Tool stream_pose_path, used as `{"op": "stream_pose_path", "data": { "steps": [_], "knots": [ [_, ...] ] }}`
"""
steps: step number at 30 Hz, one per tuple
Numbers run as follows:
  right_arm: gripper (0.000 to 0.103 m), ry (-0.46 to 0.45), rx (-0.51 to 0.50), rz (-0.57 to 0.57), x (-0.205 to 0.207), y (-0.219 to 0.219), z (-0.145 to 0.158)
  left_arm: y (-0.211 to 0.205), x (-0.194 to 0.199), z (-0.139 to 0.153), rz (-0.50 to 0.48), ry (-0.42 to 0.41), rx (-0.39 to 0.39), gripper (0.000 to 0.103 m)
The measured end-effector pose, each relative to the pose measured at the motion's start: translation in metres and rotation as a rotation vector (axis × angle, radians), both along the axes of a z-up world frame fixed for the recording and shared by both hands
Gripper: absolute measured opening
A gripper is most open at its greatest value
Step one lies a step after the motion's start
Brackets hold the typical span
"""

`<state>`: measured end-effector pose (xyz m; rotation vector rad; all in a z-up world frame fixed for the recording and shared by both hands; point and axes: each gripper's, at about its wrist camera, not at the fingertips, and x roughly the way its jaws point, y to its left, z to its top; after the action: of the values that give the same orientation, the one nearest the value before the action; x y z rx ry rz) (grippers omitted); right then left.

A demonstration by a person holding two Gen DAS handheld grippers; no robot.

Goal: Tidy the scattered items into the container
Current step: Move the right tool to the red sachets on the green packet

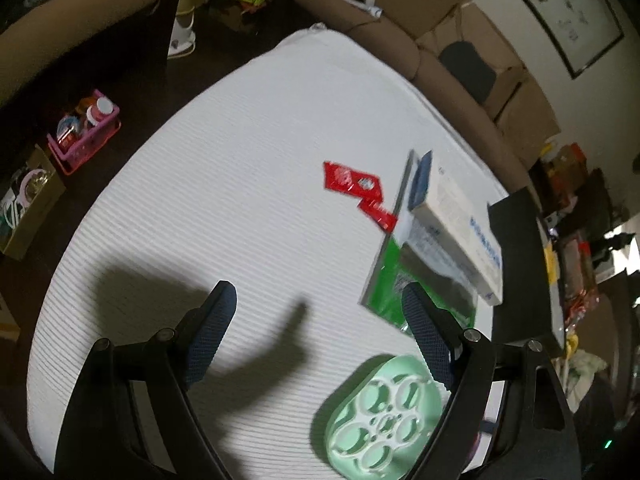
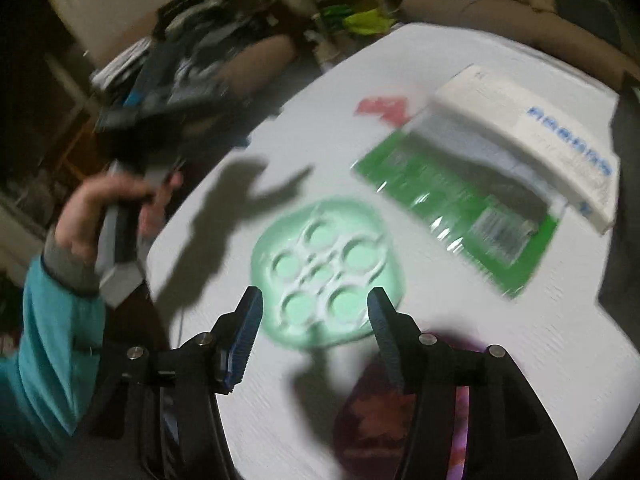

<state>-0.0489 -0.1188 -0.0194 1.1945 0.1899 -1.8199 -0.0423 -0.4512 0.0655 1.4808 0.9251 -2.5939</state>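
A mint-green tray with round holes lies on the white table. A green packet lies under a white box with blue print. Red packets lie beyond them. My left gripper is open and empty above the table, left of the green packet. My right gripper is open and empty, just in front of the mint tray. A dark purple item lies under the right gripper.
A pink basket with bottles and a cardboard box stand on the dark floor left of the table. A brown sofa runs behind it. The person's left hand holds the other gripper at the table's left edge.
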Motion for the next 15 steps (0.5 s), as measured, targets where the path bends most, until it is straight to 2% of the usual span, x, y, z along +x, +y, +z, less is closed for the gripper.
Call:
{"op": "stream_pose_path", "data": {
  "steps": [3,7,12,15],
  "knots": [
    [0.057,0.069,0.016,-0.023,-0.029,-0.022,0.015,0.004,-0.005,0.005,0.008,0.008,-0.026,0.084],
    [0.057,0.109,0.036,-0.044,-0.078,-0.066,0.021,0.001,-0.01,0.005,0.028,0.011,-0.024,0.084],
    [0.057,0.195,0.124,0.023,-0.137,-0.138,0.007,-0.009,-0.012,-0.001,0.055,-0.03,-0.082,0.084],
    [0.056,0.263,0.199,0.114,-0.156,-0.181,-0.007,-0.017,-0.011,-0.006,0.061,-0.043,-0.078,0.084]
  ]
}}
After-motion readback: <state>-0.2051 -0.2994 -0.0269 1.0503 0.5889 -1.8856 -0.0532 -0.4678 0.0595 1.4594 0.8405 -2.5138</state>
